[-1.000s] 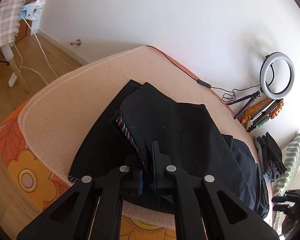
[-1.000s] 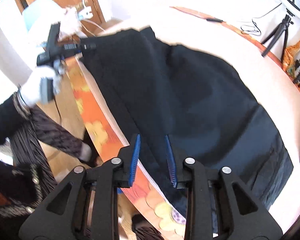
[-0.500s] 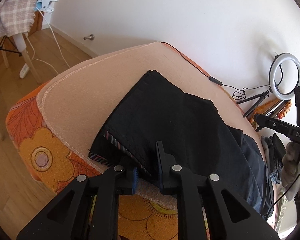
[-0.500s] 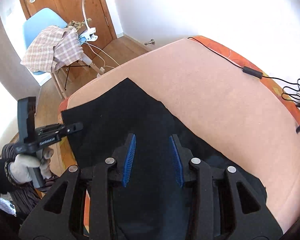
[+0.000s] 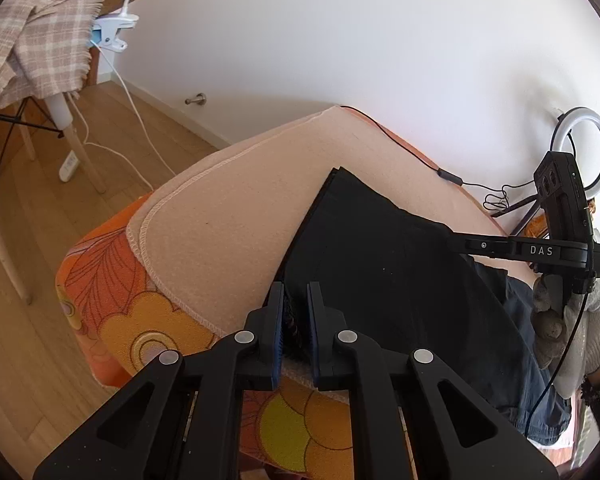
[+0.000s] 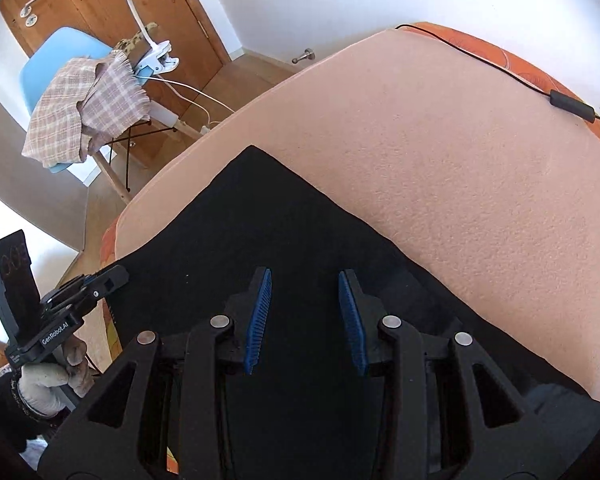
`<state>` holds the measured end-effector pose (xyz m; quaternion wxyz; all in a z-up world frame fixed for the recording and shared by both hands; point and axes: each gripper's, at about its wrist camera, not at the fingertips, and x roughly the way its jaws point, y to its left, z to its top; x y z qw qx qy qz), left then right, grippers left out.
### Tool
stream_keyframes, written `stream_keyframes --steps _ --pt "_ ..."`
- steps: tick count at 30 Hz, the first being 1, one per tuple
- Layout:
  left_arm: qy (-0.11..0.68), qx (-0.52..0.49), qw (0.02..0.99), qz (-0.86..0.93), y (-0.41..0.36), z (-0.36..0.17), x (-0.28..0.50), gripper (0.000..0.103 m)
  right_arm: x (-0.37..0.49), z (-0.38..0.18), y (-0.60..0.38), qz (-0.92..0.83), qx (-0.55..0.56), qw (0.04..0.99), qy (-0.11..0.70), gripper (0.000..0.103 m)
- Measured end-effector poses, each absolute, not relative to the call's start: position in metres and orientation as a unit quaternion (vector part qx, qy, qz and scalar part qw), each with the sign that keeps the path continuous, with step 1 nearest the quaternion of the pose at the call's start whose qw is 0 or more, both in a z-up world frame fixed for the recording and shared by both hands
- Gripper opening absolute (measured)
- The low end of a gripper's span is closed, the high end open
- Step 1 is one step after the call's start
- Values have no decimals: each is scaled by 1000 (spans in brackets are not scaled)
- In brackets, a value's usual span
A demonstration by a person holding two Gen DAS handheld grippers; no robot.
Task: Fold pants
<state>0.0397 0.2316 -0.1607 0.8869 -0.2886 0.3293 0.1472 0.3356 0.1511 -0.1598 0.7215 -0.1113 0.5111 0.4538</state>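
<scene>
Pants point(image 5: 384, 264) — one black pair, two claws, left claw point(image 5: 294, 320) closing on hem

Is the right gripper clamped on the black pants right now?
No, the right gripper hovers over the black pants with its blue fingers apart and nothing pinched between them.

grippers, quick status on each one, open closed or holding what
Left hand-held gripper: jaws closing on the hem of the black pants.
Right hand-held gripper: open, empty, above the pants.

Checked cloth point(image 6: 85, 108) over blue chair point(image 6: 56, 62); ring light point(image 5: 582, 152).
</scene>
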Motion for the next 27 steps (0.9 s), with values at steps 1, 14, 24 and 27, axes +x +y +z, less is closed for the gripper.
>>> stream_keyframes --steps 1,14,24,27 --pt "332 -297 883 147 233 -163 39 9 338 -161 151 451 -111 723 511 37" --pt "302 -263 904 152 221 -113 42 15 318 -66 15 406 -27 807 428 45" --pt "368 -239 898 -36 135 -90 108 21 299 -53 -125 307 -7 855 418 52" --pt "412 -212 884 -62 110 -100 128 21 319 -67 -149 297 -5 846 443 52"
